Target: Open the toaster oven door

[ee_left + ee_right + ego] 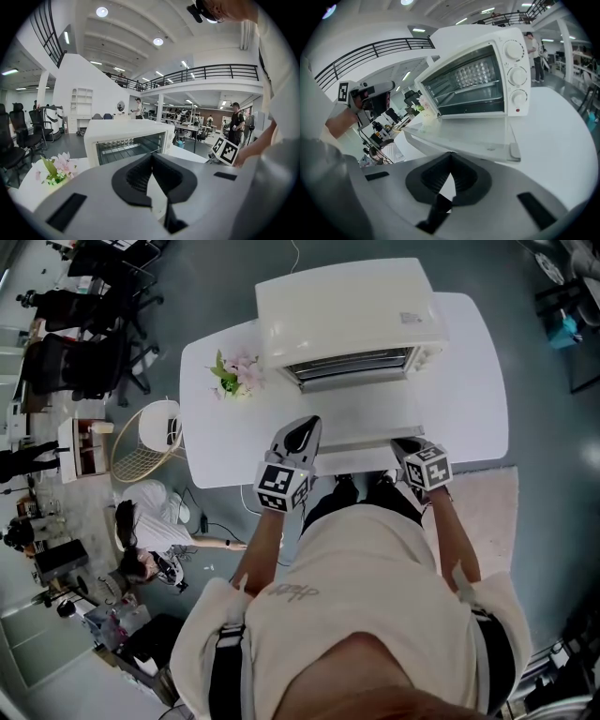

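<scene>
Facing lowered toaster oven door (370,418) | left hand-held gripper (302,434): jaws together, empty | right hand-held gripper (406,448): jaws together, empty

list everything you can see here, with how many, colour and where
table: 1, white, centre of head view
toaster oven: 1, white, far middle of the table
oven door: 1, glass with white frame, open and lying flat toward the person
knobs: 3, white, stacked on the right of the oven front
flowers: 1 bunch, pink with green leaves, on the table left of the oven
wire basket: 1, pale gold, on the floor left of the table
office chairs: several, black, far left
left gripper: 1, grey and black, near the door's left corner, jaws together, empty
right gripper: 1, grey and black, near the door's right corner, jaws together, empty
</scene>
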`<control>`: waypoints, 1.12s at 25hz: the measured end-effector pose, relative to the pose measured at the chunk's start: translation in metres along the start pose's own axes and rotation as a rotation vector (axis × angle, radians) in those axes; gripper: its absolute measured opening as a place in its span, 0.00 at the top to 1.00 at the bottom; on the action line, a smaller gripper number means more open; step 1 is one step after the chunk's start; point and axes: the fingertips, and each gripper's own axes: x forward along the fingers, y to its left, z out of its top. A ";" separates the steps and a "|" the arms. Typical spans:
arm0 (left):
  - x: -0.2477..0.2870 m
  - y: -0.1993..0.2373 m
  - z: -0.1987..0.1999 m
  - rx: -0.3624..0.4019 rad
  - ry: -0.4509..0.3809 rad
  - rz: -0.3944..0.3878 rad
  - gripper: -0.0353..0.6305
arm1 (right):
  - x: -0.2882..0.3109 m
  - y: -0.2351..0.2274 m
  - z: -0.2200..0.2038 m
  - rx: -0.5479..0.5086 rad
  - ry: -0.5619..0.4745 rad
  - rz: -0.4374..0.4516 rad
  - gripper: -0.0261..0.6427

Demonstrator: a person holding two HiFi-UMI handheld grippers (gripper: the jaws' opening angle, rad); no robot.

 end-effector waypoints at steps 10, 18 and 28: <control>-0.003 -0.005 -0.008 0.000 0.016 -0.002 0.92 | 0.021 -0.008 -0.031 0.031 0.039 -0.004 0.95; -0.010 -0.002 -0.012 0.001 0.025 0.010 0.92 | 0.034 -0.017 -0.049 0.049 0.068 -0.028 0.95; -0.026 0.004 -0.018 -0.023 0.034 0.028 0.92 | 0.043 -0.024 -0.061 0.066 0.087 -0.069 0.95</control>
